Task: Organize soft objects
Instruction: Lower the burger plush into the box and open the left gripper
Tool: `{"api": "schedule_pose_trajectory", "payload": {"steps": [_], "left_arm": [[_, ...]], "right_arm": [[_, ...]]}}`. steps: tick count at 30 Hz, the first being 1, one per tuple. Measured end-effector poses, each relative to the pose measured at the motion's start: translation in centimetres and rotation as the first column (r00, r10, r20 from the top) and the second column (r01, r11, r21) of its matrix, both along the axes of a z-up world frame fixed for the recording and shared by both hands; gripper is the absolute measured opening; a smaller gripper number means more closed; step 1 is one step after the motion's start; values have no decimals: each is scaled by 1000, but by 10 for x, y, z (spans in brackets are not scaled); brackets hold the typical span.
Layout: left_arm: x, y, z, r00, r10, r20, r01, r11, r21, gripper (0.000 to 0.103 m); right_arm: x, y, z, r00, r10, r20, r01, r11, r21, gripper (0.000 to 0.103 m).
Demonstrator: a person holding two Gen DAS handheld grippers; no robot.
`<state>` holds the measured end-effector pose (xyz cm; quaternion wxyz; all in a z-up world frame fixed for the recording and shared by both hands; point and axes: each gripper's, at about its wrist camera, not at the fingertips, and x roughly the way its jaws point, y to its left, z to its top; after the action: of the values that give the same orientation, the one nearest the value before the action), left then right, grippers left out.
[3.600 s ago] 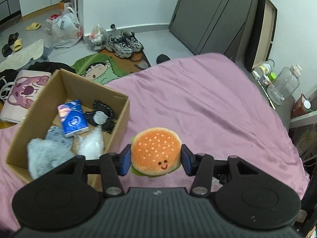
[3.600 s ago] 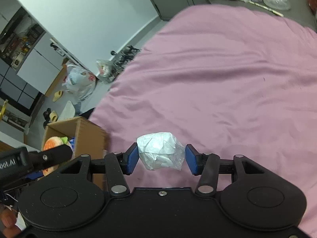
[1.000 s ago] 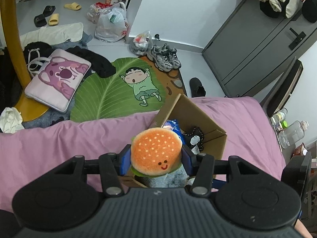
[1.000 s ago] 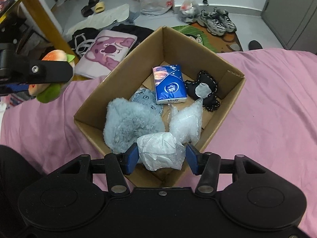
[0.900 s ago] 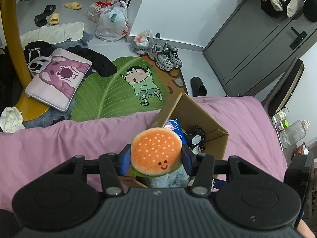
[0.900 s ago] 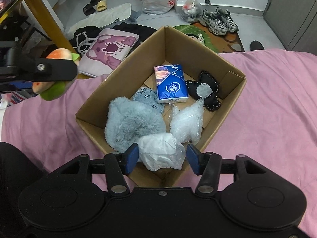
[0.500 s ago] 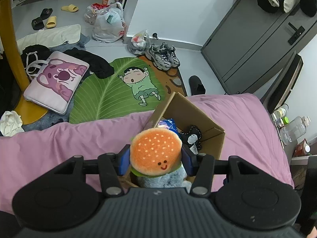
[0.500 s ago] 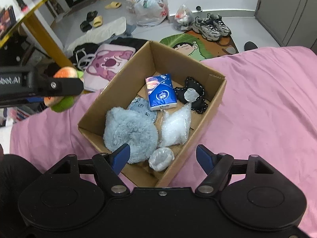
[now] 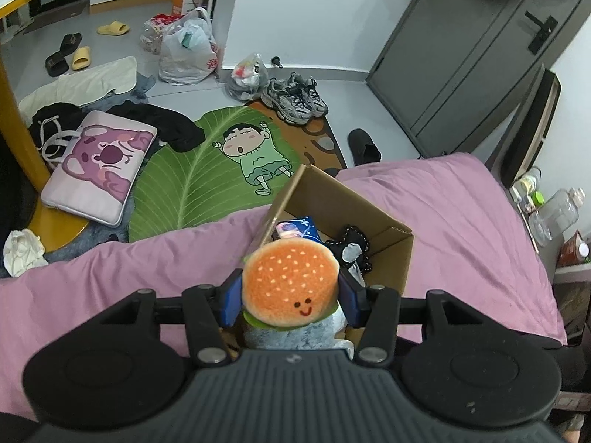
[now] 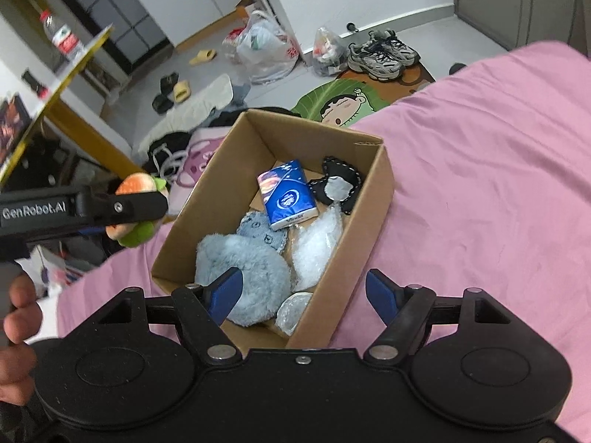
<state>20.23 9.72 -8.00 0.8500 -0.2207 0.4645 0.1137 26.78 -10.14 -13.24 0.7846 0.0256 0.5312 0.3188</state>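
While the left gripper [image 9: 290, 297] squeezes the burger toy [image 9: 290, 284] tight between its blue pads, it holds the toy up in the air beside the cardboard box [image 10: 371, 199]. The right gripper [image 10: 303, 293] has its fingers wide apart with nothing in them, just over the near end of the box. Down inside sit a fluffy blue toy [image 10: 245, 262], a small white bundle [image 10: 293, 312], a clear plastic bag [image 10: 317, 245], a blue tissue pack [image 10: 288, 193] and a black pouch [image 10: 338, 184]. The box sits on the pink bed [image 10: 498, 170]
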Motion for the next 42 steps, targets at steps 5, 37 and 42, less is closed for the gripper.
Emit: {"api": "schedule_pose_trajectory", "payload": {"steps": [5, 37, 42], "left_arm": [[16, -12, -9, 999, -37, -25, 38, 999, 28, 51], [74, -54, -55, 982, -41, -185, 79, 976, 202, 71], [64, -47, -43, 985, -19, -170, 53, 979, 196, 73]], "right_arm": [[9, -15, -13, 998, -49, -29, 51, 997, 51, 73], [41, -58, -54, 971, -160, -181, 200, 953, 229, 73], [40, -59, -53, 969, -183, -165, 216, 954, 208, 73]]}}
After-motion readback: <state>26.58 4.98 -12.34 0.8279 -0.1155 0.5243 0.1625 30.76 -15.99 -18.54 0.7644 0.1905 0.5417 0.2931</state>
